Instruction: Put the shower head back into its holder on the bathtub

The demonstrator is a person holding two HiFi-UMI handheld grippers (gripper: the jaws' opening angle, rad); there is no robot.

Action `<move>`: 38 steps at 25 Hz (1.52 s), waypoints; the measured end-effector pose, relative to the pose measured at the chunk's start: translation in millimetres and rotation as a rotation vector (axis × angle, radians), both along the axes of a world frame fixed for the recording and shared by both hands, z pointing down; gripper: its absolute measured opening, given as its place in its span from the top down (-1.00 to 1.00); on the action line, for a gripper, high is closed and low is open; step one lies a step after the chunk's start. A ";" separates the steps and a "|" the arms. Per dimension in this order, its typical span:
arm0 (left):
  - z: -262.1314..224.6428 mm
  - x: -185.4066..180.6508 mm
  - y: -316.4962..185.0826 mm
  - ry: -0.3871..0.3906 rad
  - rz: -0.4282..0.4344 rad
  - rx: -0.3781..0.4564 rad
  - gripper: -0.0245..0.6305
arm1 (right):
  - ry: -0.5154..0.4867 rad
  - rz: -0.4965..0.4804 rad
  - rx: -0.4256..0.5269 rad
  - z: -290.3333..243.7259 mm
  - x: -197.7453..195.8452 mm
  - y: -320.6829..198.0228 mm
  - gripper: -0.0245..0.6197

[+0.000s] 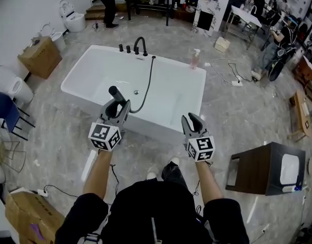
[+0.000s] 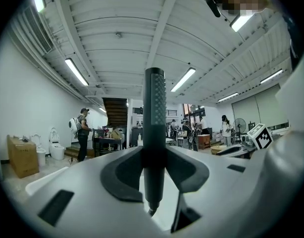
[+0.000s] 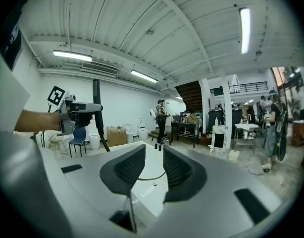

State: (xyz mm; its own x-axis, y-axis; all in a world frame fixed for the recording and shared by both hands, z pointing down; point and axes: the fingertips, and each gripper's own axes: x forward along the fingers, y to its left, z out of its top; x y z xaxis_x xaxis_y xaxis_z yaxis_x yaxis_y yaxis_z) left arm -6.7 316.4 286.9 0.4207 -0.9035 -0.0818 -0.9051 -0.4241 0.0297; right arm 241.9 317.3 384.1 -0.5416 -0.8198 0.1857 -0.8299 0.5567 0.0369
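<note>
A black stick shower head [image 1: 113,91] stands upright in my left gripper [image 1: 117,105], whose jaws are shut on its handle, over the near rim of the white bathtub [image 1: 90,60]. Its black hose [image 1: 148,83] curves across the tub to the deck beside the black faucet [image 1: 140,44]. In the left gripper view the shower head [image 2: 154,128] rises straight up between the pads of the left gripper [image 2: 154,182]. My right gripper [image 1: 190,120] hovers over the near rim further right, its jaws slightly apart with nothing between them. From the right gripper [image 3: 154,170], the shower head [image 3: 96,108] shows at the left.
A pink soap bottle [image 1: 195,59] stands on the tub's far right corner. A cardboard box [image 1: 40,56], toilets [image 1: 72,17] and a blue chair [image 1: 6,111] are on the left. A dark wooden cabinet [image 1: 262,168] stands at the right. A person [image 1: 107,4] stands beyond the tub.
</note>
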 end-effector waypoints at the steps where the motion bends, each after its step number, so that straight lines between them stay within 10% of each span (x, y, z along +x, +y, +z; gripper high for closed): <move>1: -1.0 -1.4 -1.2 -0.002 0.001 0.001 0.46 | 0.002 -0.003 -0.004 1.9 -2.3 -3.4 0.60; 15: -15.9 -43.8 -30.9 0.001 -0.017 -0.015 0.46 | 0.066 -0.057 -0.029 19.9 -55.2 -49.0 0.01; 38: -34.7 -102.6 -102.6 0.002 -0.175 -0.078 0.46 | 0.298 -0.462 -0.215 148.8 -190.9 -156.7 -0.06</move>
